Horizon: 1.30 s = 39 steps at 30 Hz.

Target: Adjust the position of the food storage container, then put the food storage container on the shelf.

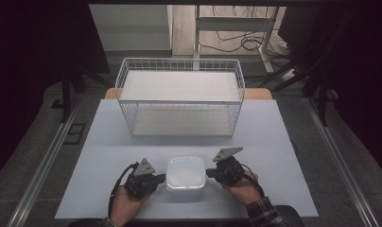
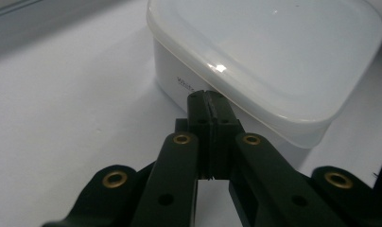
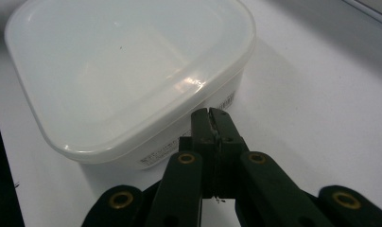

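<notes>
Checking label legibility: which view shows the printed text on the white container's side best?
Right gripper view: the lidded white container shows printed lines on its side wall under the rim. Left gripper view catches one partly hidden word; high view shows no print.

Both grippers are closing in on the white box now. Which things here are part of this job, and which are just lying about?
In the job:
- lidded white container
- left gripper, jaws shut, at its left side
- right gripper, jaws shut, at its right side

Probably just standing by:
- wire basket, across the table
- cables on the floor

The high view is dim, dark at both sides, with soft shadows on the table [image 1: 108, 156]. The closer views are brighter; glare glints on the container lid [image 2: 221, 67], and the nearest black gripper parts blur.
</notes>
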Tool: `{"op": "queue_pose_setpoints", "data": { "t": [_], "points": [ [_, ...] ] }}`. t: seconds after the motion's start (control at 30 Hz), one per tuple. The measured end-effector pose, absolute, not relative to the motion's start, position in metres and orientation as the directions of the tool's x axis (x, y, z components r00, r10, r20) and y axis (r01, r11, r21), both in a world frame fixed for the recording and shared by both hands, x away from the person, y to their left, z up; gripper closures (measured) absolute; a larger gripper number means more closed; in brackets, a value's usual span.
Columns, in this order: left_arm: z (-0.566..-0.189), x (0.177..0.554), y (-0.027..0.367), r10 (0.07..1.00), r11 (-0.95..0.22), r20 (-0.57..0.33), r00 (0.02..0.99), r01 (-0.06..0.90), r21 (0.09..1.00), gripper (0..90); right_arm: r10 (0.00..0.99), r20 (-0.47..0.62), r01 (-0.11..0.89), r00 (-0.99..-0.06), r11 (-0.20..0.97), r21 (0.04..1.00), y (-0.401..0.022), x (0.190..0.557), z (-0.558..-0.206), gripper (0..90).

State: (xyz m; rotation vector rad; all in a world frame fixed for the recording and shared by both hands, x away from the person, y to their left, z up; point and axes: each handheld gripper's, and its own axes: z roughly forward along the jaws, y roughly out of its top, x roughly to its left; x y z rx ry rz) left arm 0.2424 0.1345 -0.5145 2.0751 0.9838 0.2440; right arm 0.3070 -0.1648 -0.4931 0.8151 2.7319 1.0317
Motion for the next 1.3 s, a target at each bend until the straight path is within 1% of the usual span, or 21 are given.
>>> {"op": "queue_pose_setpoints", "data": {
  "t": [0.1, 0.13, 0.2, 0.23, 0.27, 0.3, 0.33, 0.37, 0.4, 0.43, 0.47, 0.5, 0.53, 0.63, 0.67, 0.73, 0.8, 0.97, 1.03, 1.2, 1.3],
  "points": [
    [-0.513, 0.242, 0.146, 0.736, -0.350, -0.156, 0.658, 0.567, 0.746, 89.8, 0.534, 0.084, 0.447, -0.841, 0.599, 0.665, -0.171, 0.305, -0.494, 89.0],
    [-0.512, 0.242, 0.150, 0.745, -0.332, -0.163, 0.647, 0.571, 0.750, 87.4, 0.546, 0.075, 0.446, -0.834, 0.589, 0.674, -0.174, 0.303, -0.494, 88.8],
    [-0.512, 0.241, 0.154, 0.750, -0.315, -0.171, 0.639, 0.573, 0.757, 79.3, 0.561, 0.077, 0.451, -0.824, 0.568, 0.689, -0.181, 0.300, -0.494, 86.3],
    [-0.511, 0.240, 0.157, 0.752, -0.309, -0.172, 0.636, 0.571, 0.761, 79.3, 0.561, 0.077, 0.451, -0.824, 0.568, 0.689, -0.181, 0.300, -0.494, 86.3],
    [-0.510, 0.236, 0.163, 0.763, -0.302, -0.156, 0.628, 0.559, 0.772, 69.7, 0.568, 0.053, 0.434, -0.821, 0.562, 0.704, -0.188, 0.297, -0.492, 82.7],
    [-0.510, 0.236, 0.163, 0.763, -0.302, -0.156, 0.628, 0.559, 0.772, 64.9, 0.568, 0.053, 0.434, -0.821, 0.562, 0.704, -0.188, 0.297, -0.492, 82.7],
    [-0.510, 0.235, 0.165, 0.768, -0.307, -0.143, 0.624, 0.554, 0.774, 64.9, 0.574, 0.046, 0.428, -0.817, 0.553, 0.715, -0.193, 0.295, -0.491, 80.8],
    [-0.510, 0.233, 0.167, 0.774, -0.308, -0.133, 0.619, 0.552, 0.775, 60.9, 0.580, 0.050, 0.429, -0.813, 0.540, 0.724, -0.197, 0.294, -0.490, 78.0],
    [-0.510, 0.232, 0.169, 0.778, -0.311, -0.126, 0.616, 0.551, 0.775, 50.9, 0.591, 0.060, 0.431, -0.804, 0.512, 0.743, -0.203, 0.292, -0.490, 69.6],
    [-0.511, 0.232, 0.171, 0.782, -0.313, -0.118, 0.612, 0.550, 0.774, 50.9, 0.591, 0.060, 0.431, -0.804, 0.512, 0.743, -0.203, 0.292, -0.490, 69.6],
    [-0.512, 0.231, 0.172, 0.787, -0.313, -0.114, 0.606, 0.552, 0.773, 46.8, 0.597, 0.063, 0.436, -0.800, 0.505, 0.745, -0.205, 0.291, -0.490, 63.1],
    [-0.514, 0.232, 0.174, 0.788, -0.311, -0.114, 0.606, 0.550, 0.775, 41.3, 0.601, 0.059, 0.435, -0.797, 0.503, 0.747, -0.207, 0.290, -0.491, 53.2],
    [-0.518, 0.233, 0.175, 0.783, -0.317, -0.116, 0.611, 0.552, 0.771, 30.8, 0.609, 0.049, 0.432, -0.792, 0.501, 0.750, -0.208, 0.290, -0.497, 38.3],
    [-0.522, 0.234, 0.174, 0.779, -0.322, -0.117, 0.616, 0.553, 0.769, 18.6, 0.616, 0.066, 0.451, -0.785, 0.496, 0.742, -0.211, 0.291, -0.506, 23.8],
    [-0.522, 0.234, 0.173, 0.778, -0.328, -0.111, 0.618, 0.551, 0.767, 18.6, 0.616, 0.066, 0.451, -0.785, 0.496, 0.742, -0.211, 0.291, -0.506, 23.8],
    [-0.524, 0.234, 0.169, 0.781, -0.347, -0.076, 0.620, 0.531, 0.773, 7.4, 0.622, 0.066, 0.453, -0.780, 0.488, 0.746, -0.210, 0.292, -0.508, 13.8],
    [-0.526, 0.235, 0.168, 0.783, -0.355, -0.063, 0.619, 0.526, 0.773, 5.3, 0.623, 0.066, 0.446, -0.779, 0.478, 0.756, -0.209, 0.291, -0.507, 10.8],
    [-0.527, 0.237, 0.173, 0.768, -0.315, -0.099, 0.632, 0.509, 0.801, 3.6, 0.627, 0.071, 0.446, -0.776, 0.466, 0.764, -0.209, 0.291, -0.505, 6.9],
    [-0.527, 0.237, 0.173, 0.768, -0.314, -0.099, 0.632, 0.508, 0.802, 3.9, 0.625, 0.071, 0.444, -0.777, 0.465, 0.766, -0.209, 0.290, -0.505, 6.5],
    [-0.523, 0.238, 0.173, 0.740, -0.288, -0.172, 0.650, 0.537, 0.793, 5.6, 0.620, 0.084, 0.437, -0.780, 0.444, 0.782, -0.211, 0.290, -0.500, 5.9],
    [-0.522, 0.237, 0.170, 0.734, -0.300, -0.167, 0.659, 0.534, 0.791, 5.4, 0.620, 0.090, 0.433, -0.780, 0.429, 0.793, -0.211, 0.290, -0.498, 6.0]
  ]
}}
